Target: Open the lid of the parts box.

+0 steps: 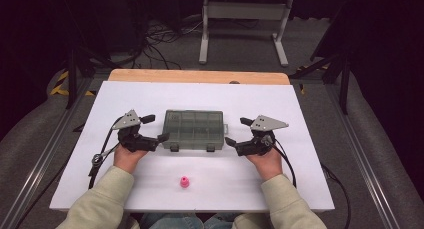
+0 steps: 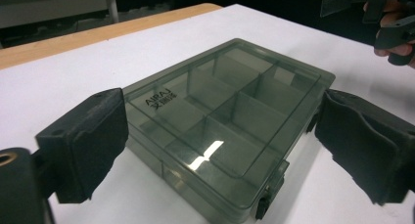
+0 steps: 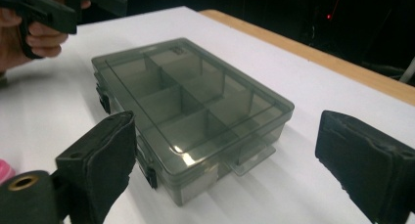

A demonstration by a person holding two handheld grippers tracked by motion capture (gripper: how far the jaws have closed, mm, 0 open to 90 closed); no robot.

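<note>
- The box gets flanked: left tool at 9 o'clock, right tool at 3, both gaping, nothing clamped.
- Latches probably face 6, so the lid's better steadied first.

— What am I seeing on my monitor?
— I see a smoky translucent plastic box, glossy lid catching light, on a matt white sheet over a bare wooden table edge.
— And the gripper pads?
— Matt black, rough-textured.
</note>
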